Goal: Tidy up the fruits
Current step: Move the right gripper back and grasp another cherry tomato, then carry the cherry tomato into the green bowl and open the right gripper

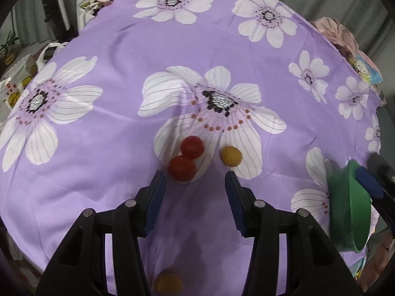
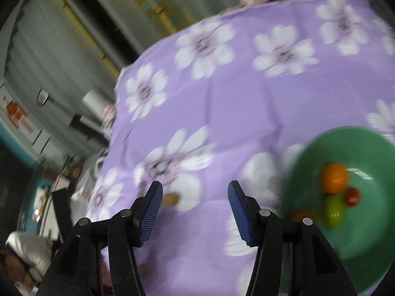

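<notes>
On the purple flowered cloth [image 1: 123,49] two red fruits [image 1: 192,147] [image 1: 182,168] touch each other, with a yellow fruit [image 1: 231,156] to their right. My left gripper [image 1: 195,175] is open just short of them; nothing is between its fingers. Another yellow fruit [image 1: 169,283] lies under it. The green bowl [image 1: 345,209] sits at the far right, a blue pad of my right gripper's fingers [image 1: 367,183] by its rim. In the blurred right wrist view my right gripper [image 2: 195,185] is open and empty. The bowl [image 2: 358,246] to its right holds an orange fruit [image 2: 333,177], a red one [image 2: 351,196] and a green one [image 2: 333,209].
A yellow fruit [image 2: 171,198] lies on the cloth by the right gripper's left fingertip. Boxes and a white bag [image 1: 47,51] stand off the table's left edge. Pink fabric [image 1: 330,32] is heaped at the back right corner. Grey curtains hang behind.
</notes>
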`<state>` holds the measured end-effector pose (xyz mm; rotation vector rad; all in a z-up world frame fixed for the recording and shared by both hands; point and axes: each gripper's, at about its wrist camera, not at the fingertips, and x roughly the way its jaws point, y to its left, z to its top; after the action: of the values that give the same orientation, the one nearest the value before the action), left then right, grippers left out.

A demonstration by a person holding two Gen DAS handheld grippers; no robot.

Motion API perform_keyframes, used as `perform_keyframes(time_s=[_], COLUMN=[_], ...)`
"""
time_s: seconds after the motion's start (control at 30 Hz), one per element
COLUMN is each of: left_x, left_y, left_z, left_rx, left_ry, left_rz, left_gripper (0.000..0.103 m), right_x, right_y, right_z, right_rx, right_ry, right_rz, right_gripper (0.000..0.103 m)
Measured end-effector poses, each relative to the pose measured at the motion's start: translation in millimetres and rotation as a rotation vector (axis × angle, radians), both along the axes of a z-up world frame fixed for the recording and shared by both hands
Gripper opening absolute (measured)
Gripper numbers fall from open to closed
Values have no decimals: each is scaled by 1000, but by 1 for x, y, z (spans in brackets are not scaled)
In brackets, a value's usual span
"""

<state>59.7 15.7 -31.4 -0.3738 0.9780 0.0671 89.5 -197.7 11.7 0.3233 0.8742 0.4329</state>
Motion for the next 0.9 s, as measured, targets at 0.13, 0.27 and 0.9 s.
perform_keyframes(time_s=[0.13, 0.27, 0.9], left_x=[5, 13, 24], left_y=[-4, 2, 13], left_z=[-5, -19, -29], left_rx=[28, -20, -74], left_ry=[10, 61, 61], left_rz=[-9, 10, 99], left_gripper=[39, 37, 28], right_x=[21, 46, 87], right_y=[49, 83, 161], right_z=[-20, -40, -102], right_rx=[-43, -18, -213], right_ry=[111, 218, 336], right_rz=[132, 214, 366], right_gripper=[55, 55, 36])
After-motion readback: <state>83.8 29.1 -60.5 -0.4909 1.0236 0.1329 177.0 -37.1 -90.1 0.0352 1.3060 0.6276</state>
